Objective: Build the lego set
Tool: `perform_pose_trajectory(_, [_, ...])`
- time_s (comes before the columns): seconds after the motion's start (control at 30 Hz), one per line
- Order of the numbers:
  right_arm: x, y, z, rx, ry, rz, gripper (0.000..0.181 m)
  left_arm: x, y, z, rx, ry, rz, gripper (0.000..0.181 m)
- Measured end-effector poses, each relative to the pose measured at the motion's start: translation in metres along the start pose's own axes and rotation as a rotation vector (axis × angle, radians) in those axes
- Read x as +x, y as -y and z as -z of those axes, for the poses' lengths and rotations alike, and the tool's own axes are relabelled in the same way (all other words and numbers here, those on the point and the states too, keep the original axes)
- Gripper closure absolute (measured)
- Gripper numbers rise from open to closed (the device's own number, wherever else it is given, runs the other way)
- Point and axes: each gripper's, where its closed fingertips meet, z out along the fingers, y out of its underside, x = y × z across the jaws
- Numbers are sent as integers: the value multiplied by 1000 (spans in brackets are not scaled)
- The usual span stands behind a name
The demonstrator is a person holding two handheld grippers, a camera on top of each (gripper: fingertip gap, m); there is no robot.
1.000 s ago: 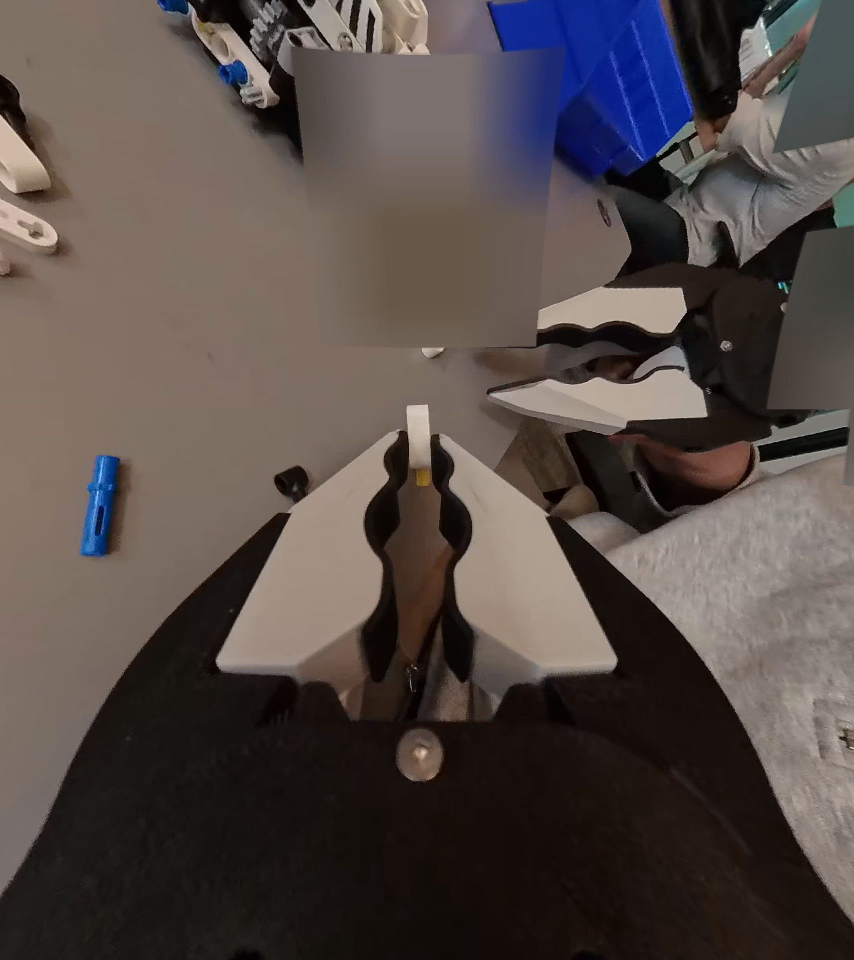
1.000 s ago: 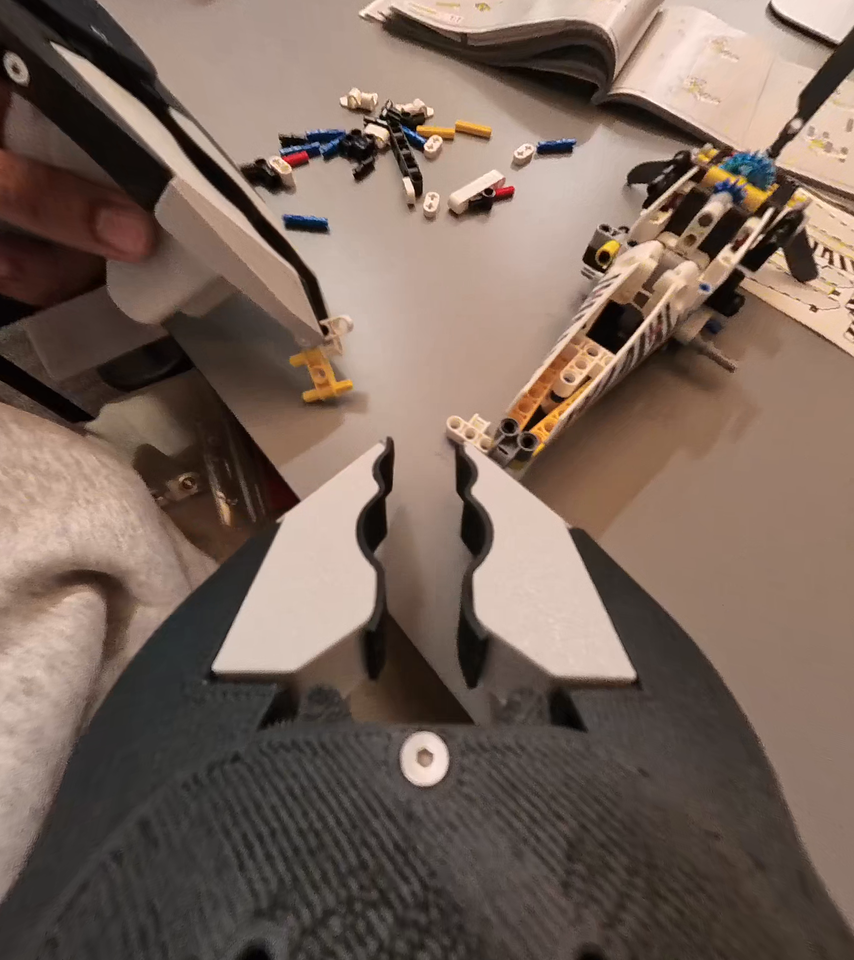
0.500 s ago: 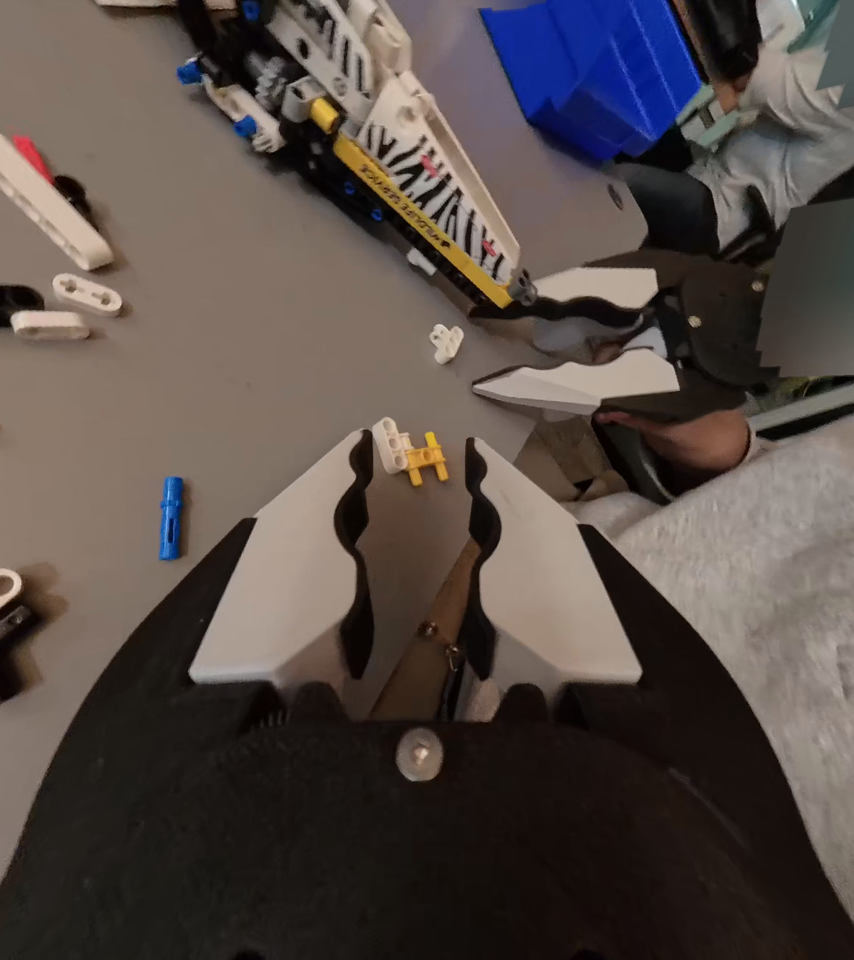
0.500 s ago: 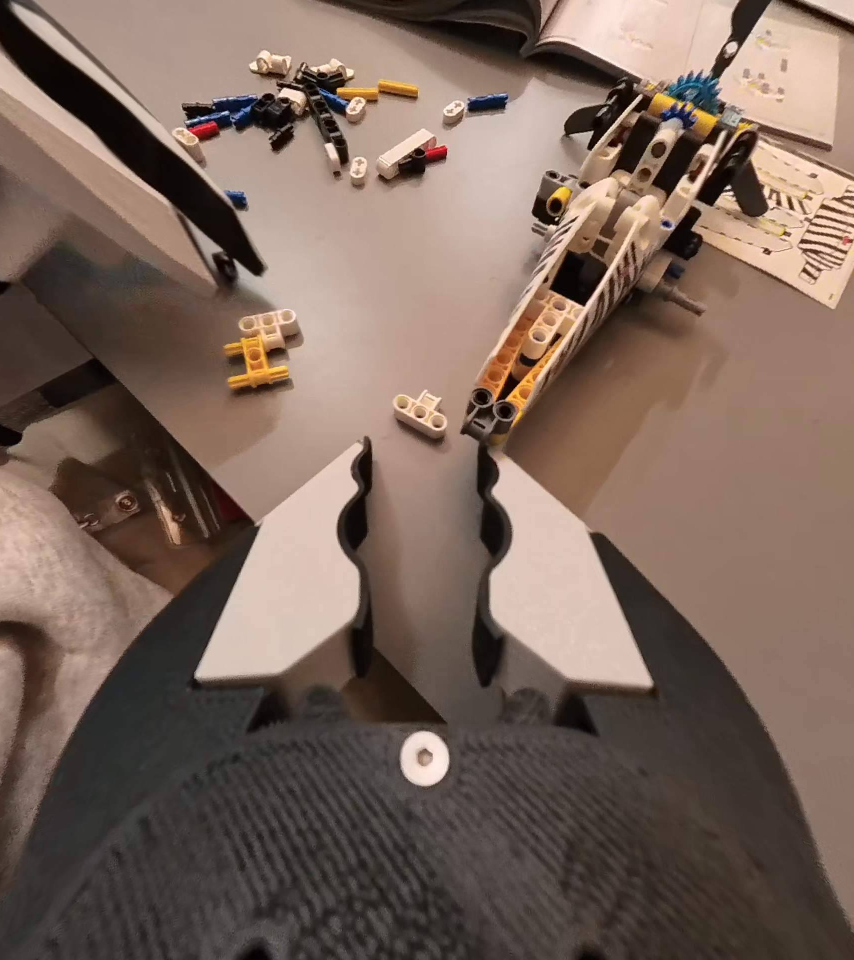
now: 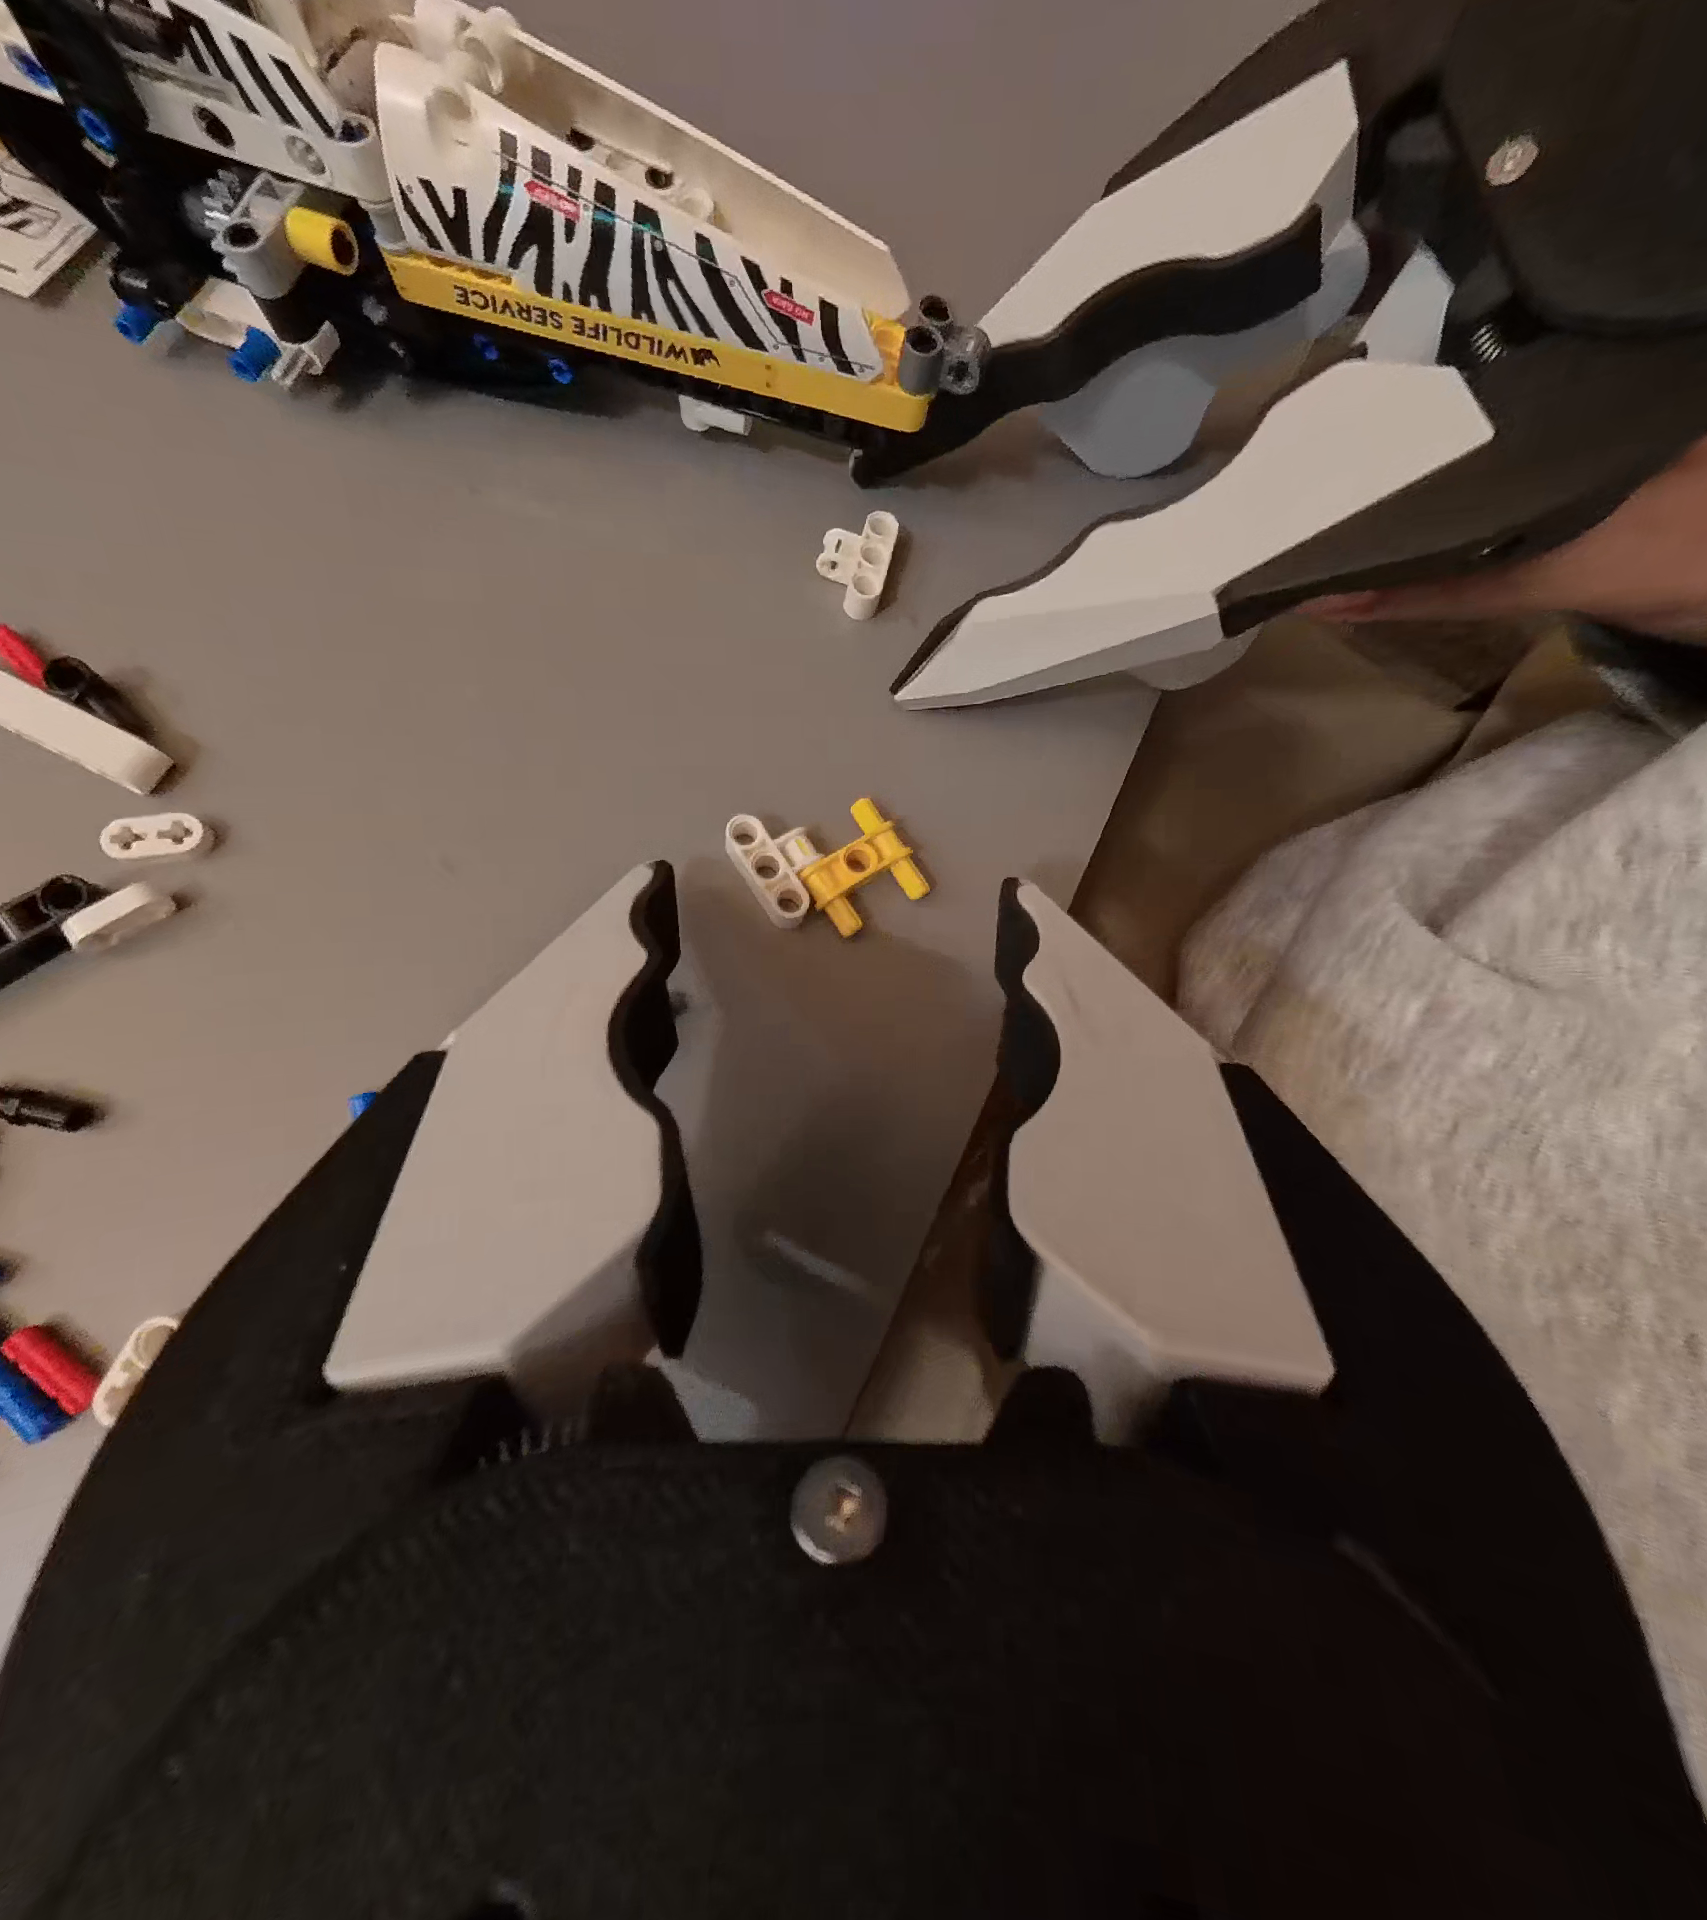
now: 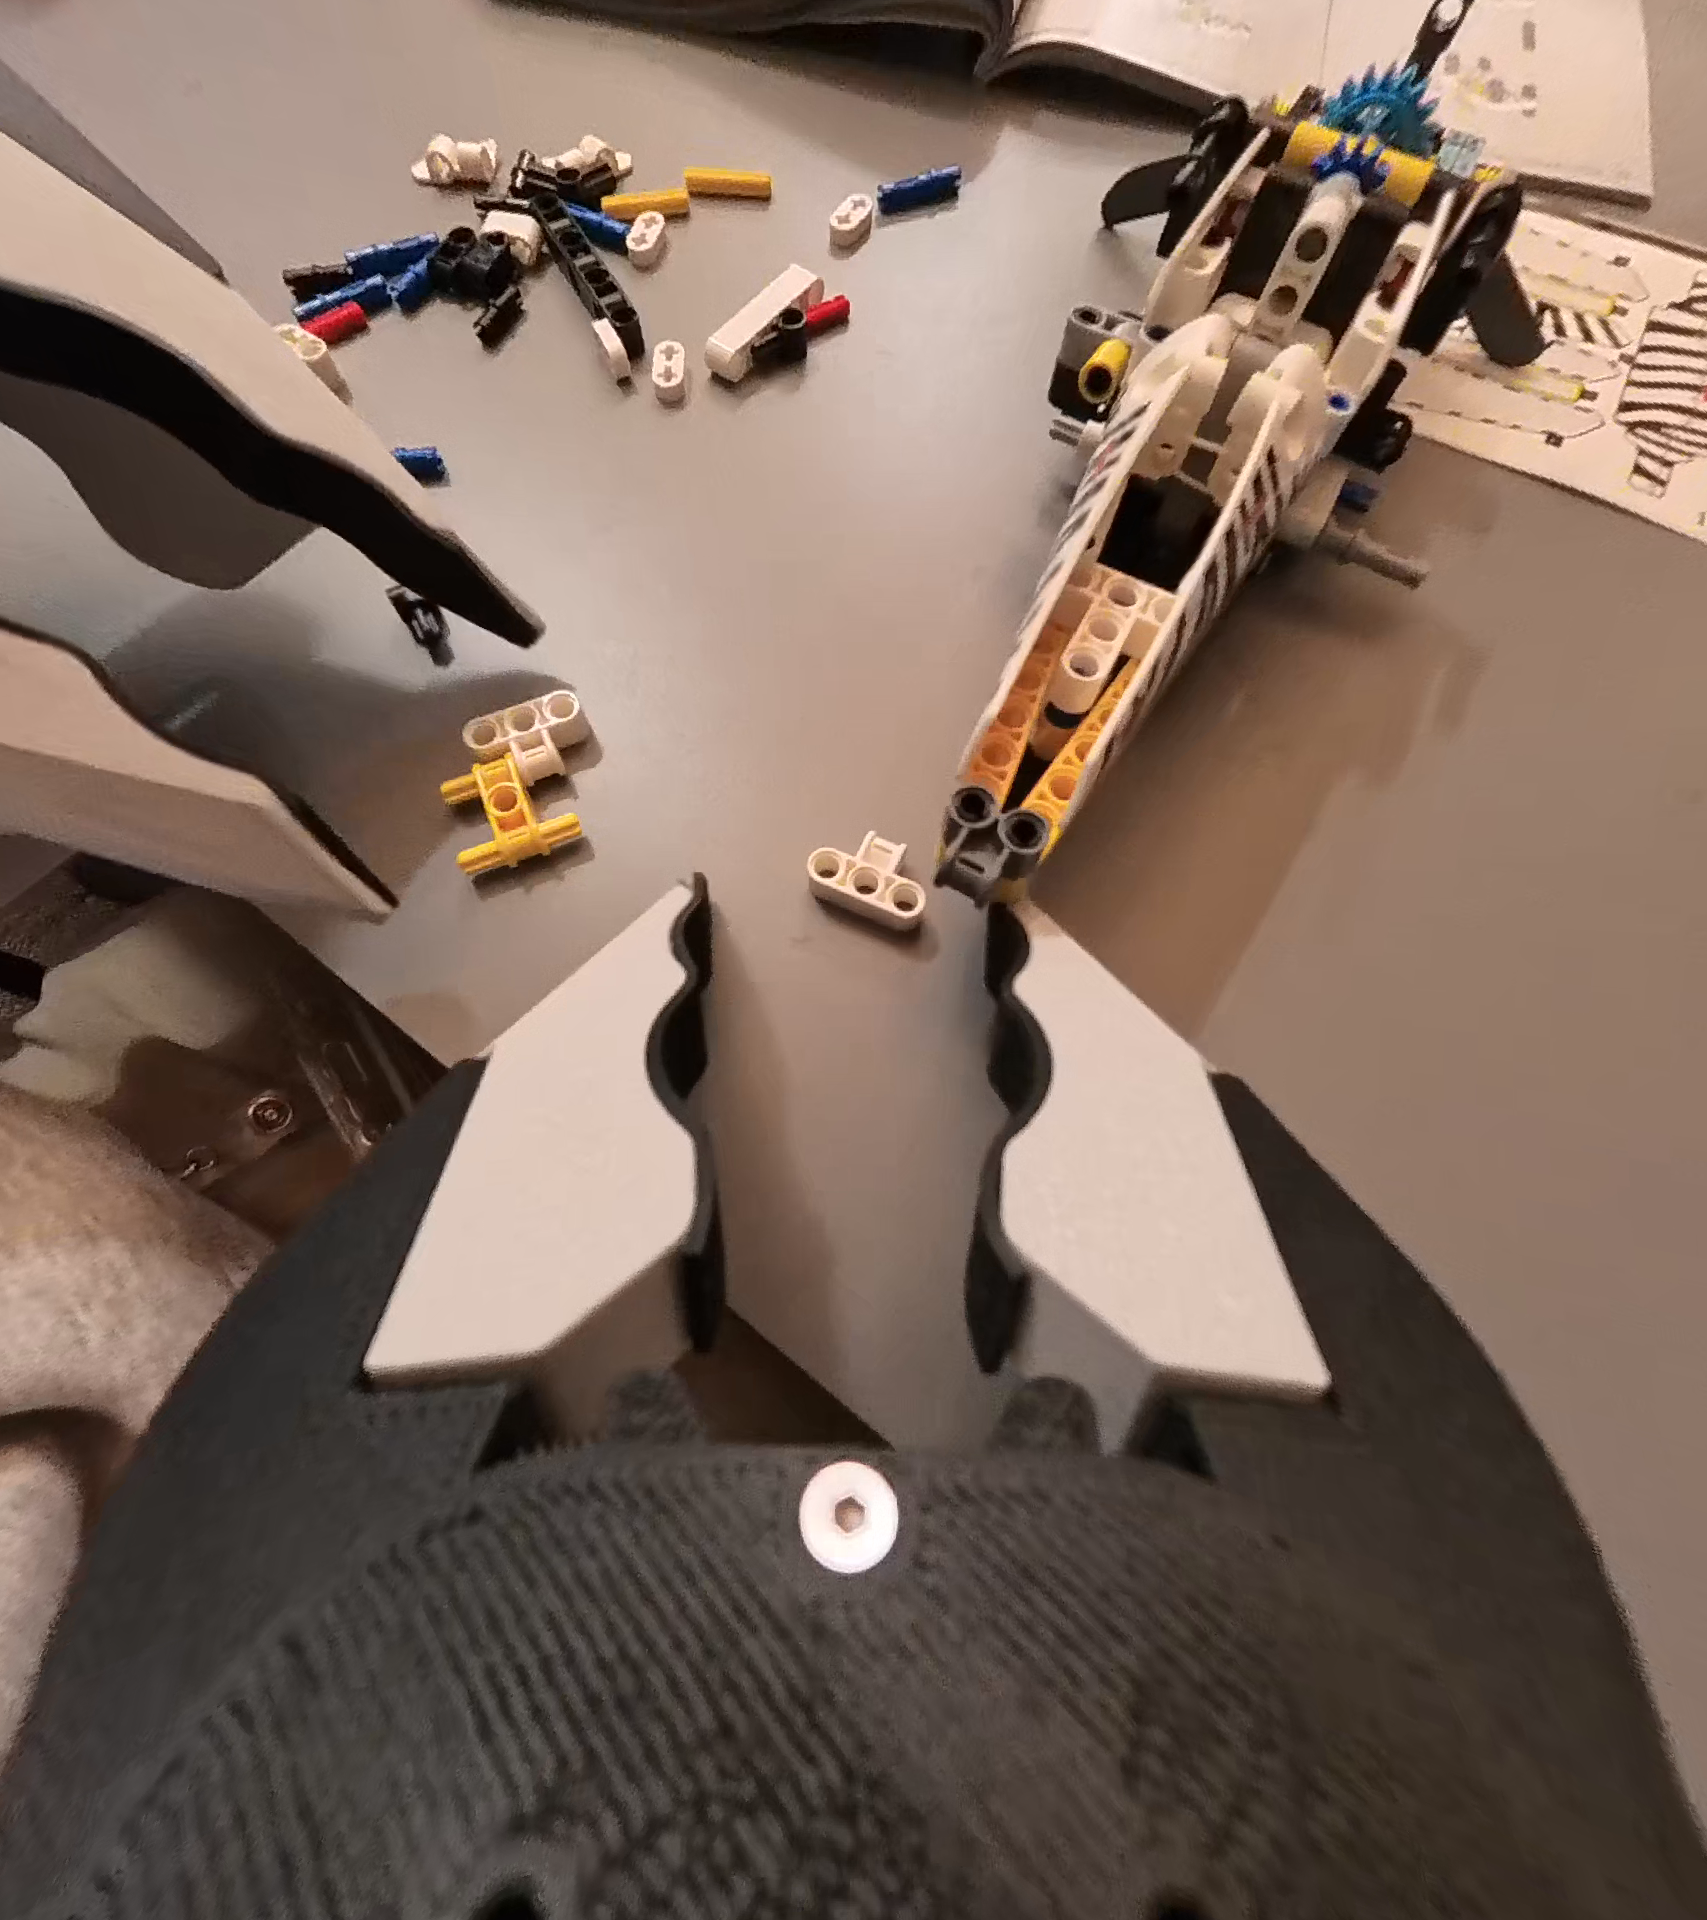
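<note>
A small white-and-yellow lego piece [image 5: 823, 868] lies on the grey table just beyond my left gripper [image 5: 833, 883], which is open and empty. It also shows in the right wrist view [image 6: 516, 774]. A loose white three-hole connector [image 5: 861, 561] lies near the tail of the zebra-striped white and yellow model [image 5: 620, 260]. In the right wrist view that connector [image 6: 868, 883] lies just ahead of my right gripper [image 6: 844, 909], open and empty, beside the model's grey tail end [image 6: 996, 842]. The model [image 6: 1192, 540] stretches away to the upper right.
A scatter of small blue, black, white, red and yellow parts [image 6: 558, 260] lies at the far left. An open instruction booklet [image 6: 1296, 94] and a striped sticker sheet [image 6: 1659, 384] lie beyond the model. The table edge [image 5: 1114, 831] and a grey sleeve [image 5: 1514, 1143] are at the right.
My left gripper opened and let go of the white-and-yellow piece, which now lies on the table; it drew back. My right gripper opened wider and moved toward the white connector.
</note>
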Motion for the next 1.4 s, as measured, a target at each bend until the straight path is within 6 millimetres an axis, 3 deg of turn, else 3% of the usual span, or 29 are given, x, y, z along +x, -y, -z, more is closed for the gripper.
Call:
perform_pose_trajectory(0.27, [6, 1, -1, -10, 12, -6, 159, 0, -2, -3, -11, 5, -19, 126])
perform_pose_trajectory(0.5, [5, -8, 12, -24, 58, 6, 161, 4, -4, -7, -24, -2, -30, 129])
perform_pose_trajectory(0.67, [-28, -4, 14, 34, 219, 66, 161, 4, -5, -7, -42, -6, -52, 138])
perform_pose_trajectory(0.87, [-50, -2, 7, 31, 245, 355, 161, 7, -8, -7, -78, -22, -136, 143])
perform_pose_trajectory(1.0, [-51, 1, 4, -2, 270, 456, 161, 10, -7, -9, -78, -36, -169, 144])
perform_pose_trajectory(1.4, [-55, -3, 5, -103, 502, 439, 161, 11, -7, -10, -37, -58, -153, 147])
